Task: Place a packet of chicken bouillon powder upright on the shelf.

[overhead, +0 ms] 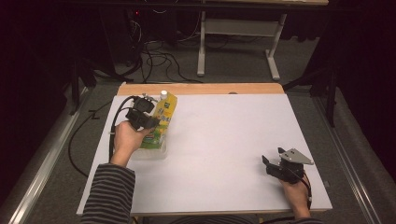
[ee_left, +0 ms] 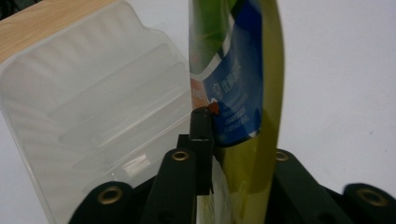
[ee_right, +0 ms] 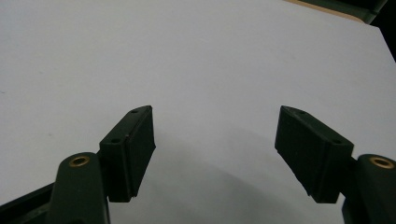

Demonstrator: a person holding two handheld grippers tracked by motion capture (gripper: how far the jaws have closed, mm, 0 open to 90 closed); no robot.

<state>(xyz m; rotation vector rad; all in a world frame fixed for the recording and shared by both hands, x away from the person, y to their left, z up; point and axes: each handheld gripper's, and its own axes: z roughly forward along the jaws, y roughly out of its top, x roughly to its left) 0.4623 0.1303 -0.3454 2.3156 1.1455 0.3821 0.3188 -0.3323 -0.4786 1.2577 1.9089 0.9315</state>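
Note:
A yellow-green pouch with a white cap and a blue-and-green label stands over a clear plastic tray at the table's left. My left gripper is shut on the pouch's edge; in the left gripper view the pouch runs upright between the black jaws, with the clear plastic tray behind it to the left. My right gripper rests near the table's front right, open, with nothing between its fingers but the white table top.
The white table top has a wooden strip along its far edge. Beyond it are a white table frame and cables on the grey floor. A striped sleeve comes in at the bottom left.

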